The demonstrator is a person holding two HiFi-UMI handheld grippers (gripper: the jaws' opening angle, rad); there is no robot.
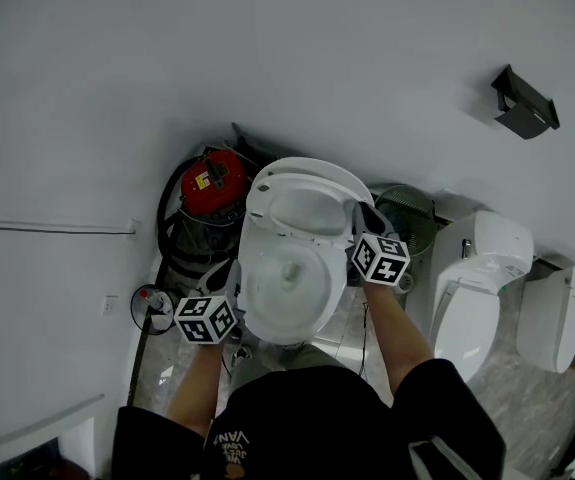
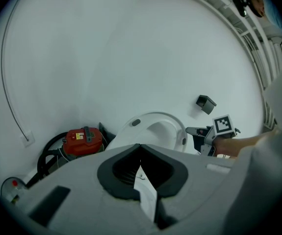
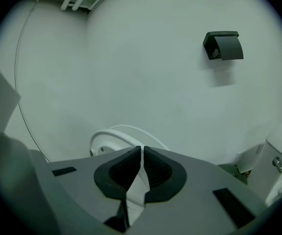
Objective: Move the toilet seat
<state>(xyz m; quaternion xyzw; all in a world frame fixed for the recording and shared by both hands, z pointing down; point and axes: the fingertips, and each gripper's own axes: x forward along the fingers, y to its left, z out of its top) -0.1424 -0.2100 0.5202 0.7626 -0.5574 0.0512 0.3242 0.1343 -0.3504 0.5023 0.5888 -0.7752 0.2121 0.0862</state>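
Nearby, yellow label [image 1: 203, 180] on red vac [image 1: 223, 171] illegible, beside raised toilet seat [image 1: 264, 198].

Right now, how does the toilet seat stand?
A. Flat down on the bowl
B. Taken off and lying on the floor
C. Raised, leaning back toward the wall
C: in the head view the toilet seat is tipped up behind the open bowl, and the left gripper view also shows it standing up against the wall.

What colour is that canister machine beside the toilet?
The canister machine is red, clearest in the left gripper view.
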